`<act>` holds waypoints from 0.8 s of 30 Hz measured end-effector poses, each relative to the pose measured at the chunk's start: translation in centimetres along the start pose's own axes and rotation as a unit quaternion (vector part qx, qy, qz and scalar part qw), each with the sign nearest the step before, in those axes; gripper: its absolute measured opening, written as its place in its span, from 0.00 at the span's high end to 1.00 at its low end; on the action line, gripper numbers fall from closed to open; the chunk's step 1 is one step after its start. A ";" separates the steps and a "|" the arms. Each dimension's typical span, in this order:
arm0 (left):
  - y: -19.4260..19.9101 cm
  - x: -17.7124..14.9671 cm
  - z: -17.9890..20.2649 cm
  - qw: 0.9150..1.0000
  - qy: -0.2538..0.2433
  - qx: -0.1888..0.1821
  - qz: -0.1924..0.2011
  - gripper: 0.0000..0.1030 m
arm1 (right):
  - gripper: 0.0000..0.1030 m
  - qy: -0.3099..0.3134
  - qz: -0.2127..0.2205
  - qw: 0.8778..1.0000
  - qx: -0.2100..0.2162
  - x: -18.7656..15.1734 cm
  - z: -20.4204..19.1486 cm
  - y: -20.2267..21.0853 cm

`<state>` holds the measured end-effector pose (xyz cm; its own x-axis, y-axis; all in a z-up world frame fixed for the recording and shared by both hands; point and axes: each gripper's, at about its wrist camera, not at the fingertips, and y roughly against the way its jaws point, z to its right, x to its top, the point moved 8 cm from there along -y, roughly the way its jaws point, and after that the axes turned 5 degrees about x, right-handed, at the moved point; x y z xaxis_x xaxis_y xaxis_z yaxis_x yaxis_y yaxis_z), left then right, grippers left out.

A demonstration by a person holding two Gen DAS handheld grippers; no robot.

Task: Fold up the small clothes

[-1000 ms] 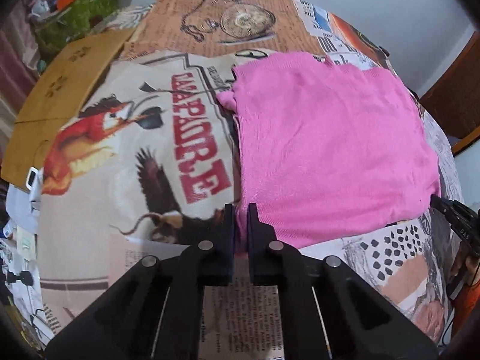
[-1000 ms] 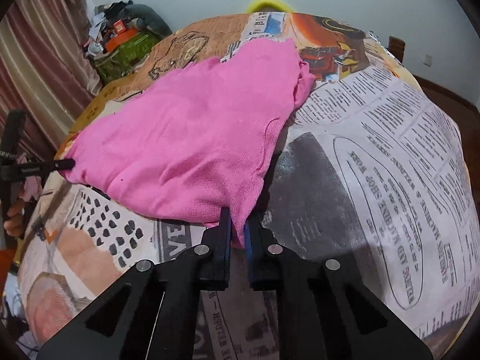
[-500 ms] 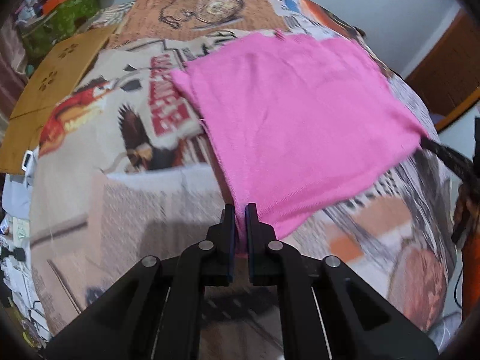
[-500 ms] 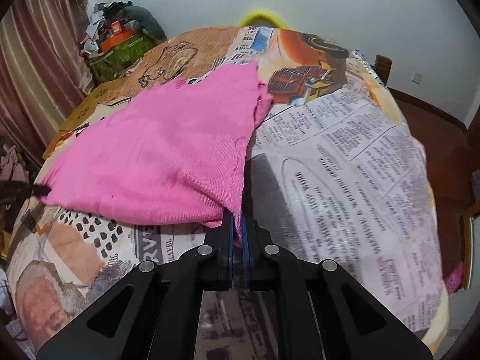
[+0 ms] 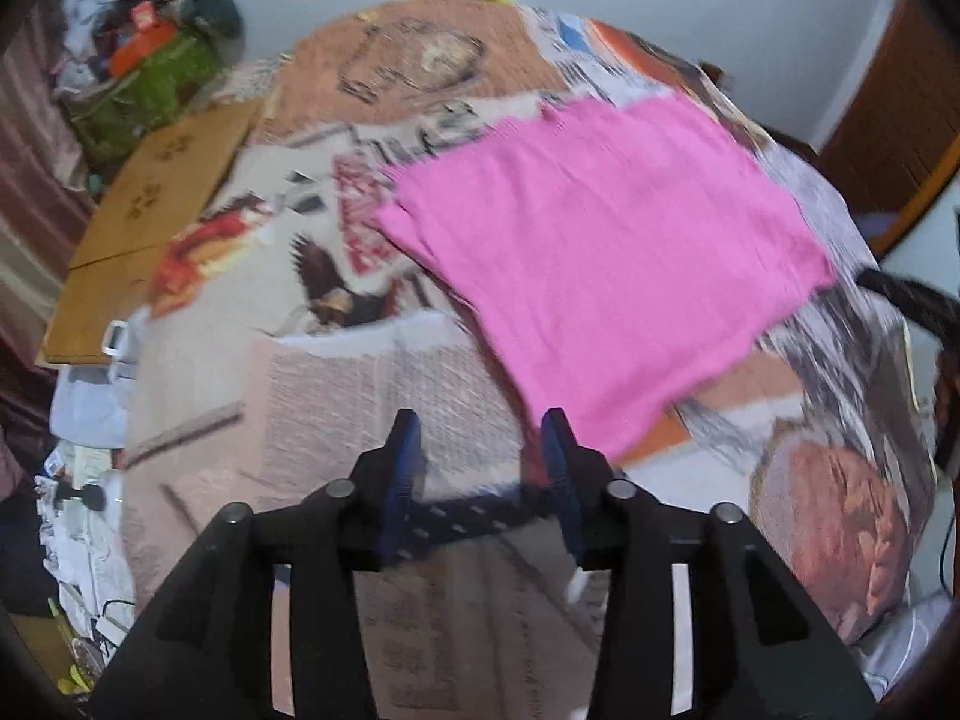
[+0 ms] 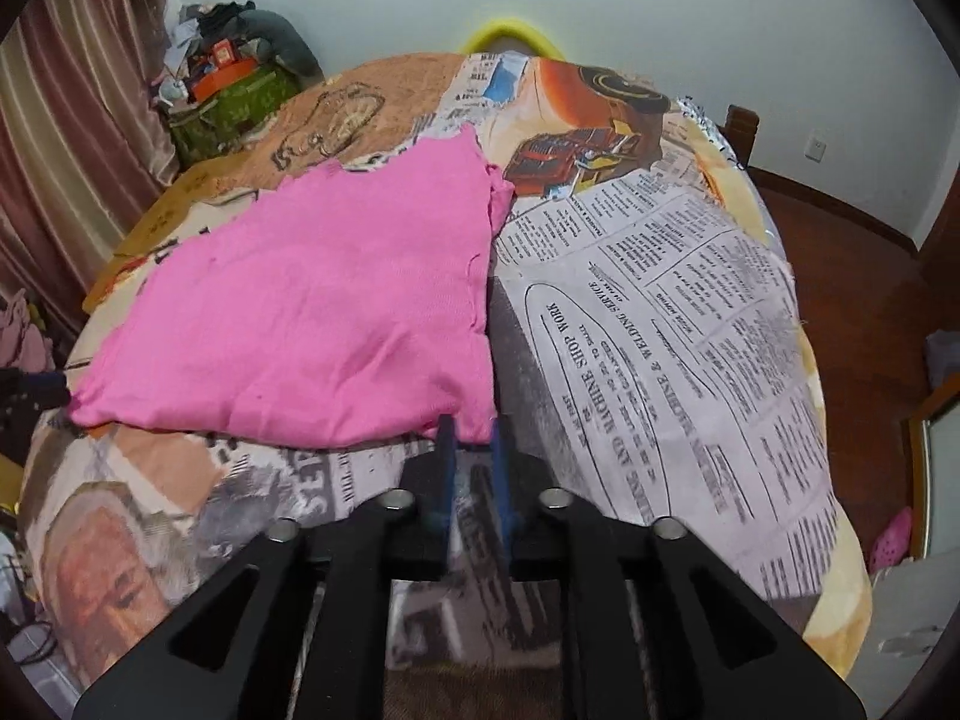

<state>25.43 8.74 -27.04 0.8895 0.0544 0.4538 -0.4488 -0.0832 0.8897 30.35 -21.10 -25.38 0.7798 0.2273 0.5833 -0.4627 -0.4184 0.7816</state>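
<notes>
claws first: the left claw [image 5: 480, 435] has just been opening and stands released, nothing between its blue-padded fingers [image 5: 403, 450], the near corner of the pink garment [image 5: 600, 252] lying just beyond its right finger. the right claw [image 6: 471, 435] has also just been opening, parted a little; the garment's near edge sits right at its fingertips, whether still touching them cannot be told. the pink garment lies folded flat on a bed under a newspaper-print bedspread [image 6: 660, 330], where "machine shop work" and "welding service" can be read upside-down in an oval. a brown cardboard sheet [image 5: 150, 210] lies at the bed's left edge, a green box [image 6: 234, 102] of clutter behind, and a yellow rim [image 6: 510, 33] past the far end.
</notes>
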 end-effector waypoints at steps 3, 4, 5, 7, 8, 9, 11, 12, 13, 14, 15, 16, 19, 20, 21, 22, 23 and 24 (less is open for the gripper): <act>0.0 2.0 -1.6 1.000 0.011 0.013 0.014 0.52 | 0.62 0.000 0.016 1.000 0.004 0.0 -0.5 1.0; -0.3 2.9 -2.2 1.000 0.012 0.021 0.019 0.51 | 0.61 0.001 0.019 1.000 0.006 0.0 -0.7 1.2; -0.5 3.4 -2.6 0.999 0.013 0.025 0.022 0.48 | 0.60 0.000 0.020 1.000 0.011 -0.1 -0.9 1.2; -1.7 5.3 -3.6 0.999 0.019 0.028 0.019 0.47 | 0.59 -0.004 0.017 1.000 0.018 -0.2 -1.4 1.0; -2.2 5.8 -3.9 0.999 0.022 0.026 0.016 0.47 | 0.59 -0.008 0.014 1.000 0.025 -0.3 -1.7 0.7; -3.1 6.7 -4.2 0.999 0.028 0.018 0.009 0.46 | 0.59 -0.010 0.013 0.999 0.029 -0.3 -1.9 0.4; -4.8 8.0 -4.8 0.999 0.041 0.005 -0.004 0.45 | 0.59 -0.018 0.009 0.999 0.038 -0.6 -2.3 -0.2; -6.1 9.0 -5.1 0.999 0.049 0.001 -0.013 0.45 | 0.59 -0.023 0.005 0.999 0.044 -0.8 -2.6 -0.6; -7.1 9.6 -5.3 0.998 0.052 -0.002 -0.019 0.45 | 0.59 -0.027 0.000 0.998 0.050 -1.0 -2.9 -1.1; -7.9 10.0 -5.3 0.998 0.055 -0.004 -0.025 0.45 | 0.59 -0.029 -0.004 0.998 0.053 -1.1 -3.2 -1.4; -9.0 10.6 -5.3 0.998 0.058 -0.009 -0.032 0.45 | 0.58 -0.029 -0.009 0.998 0.055 -1.2 -3.4 -1.9; -9.9 10.9 -5.2 0.997 0.059 -0.012 -0.038 0.45 | 0.58 -0.029 -0.013 0.998 0.056 -1.3 -3.6 -2.2; -12.9 12.1 -4.8 0.996 0.057 -0.028 -0.063 0.45 | 0.47 -0.021 -0.022 0.998 0.054 -1.5 -4.0 -3.1; -13.7 12.2 -4.6 0.995 0.057 -0.033 -0.073 0.45 | 0.45 -0.019 -0.022 0.998 0.052 -1.5 -4.1 -3.2; -14.3 12.2 -4.5 0.995 0.056 -0.038 -0.079 0.46 | 0.45 -0.018 -0.022 0.998 0.052 -1.5 -4.2 -3.3; -14.8 12.3 -4.2 0.994 0.055 -0.046 -0.079 0.49 | 0.45 -0.018 -0.023 0.998 0.052 -1.5 -4.2 -3.4; -14.9 12.3 -4.0 0.994 0.056 -0.054 -0.073 0.66 | 0.45 -0.020 -0.023 0.998 0.053 -1.3 -4.2 -3.4; -15.0 12.2 -3.9 0.994 0.059 -0.060 -0.072 0.85 | 0.45 -0.023 -0.021 0.998 0.054 -1.2 -4.1 -3.5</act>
<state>42.70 14.58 -34.60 0.9320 0.1749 0.3175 -0.3308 0.0521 0.9423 29.26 -16.34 -27.92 0.8174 0.2075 0.5373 -0.3827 -0.5014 0.7759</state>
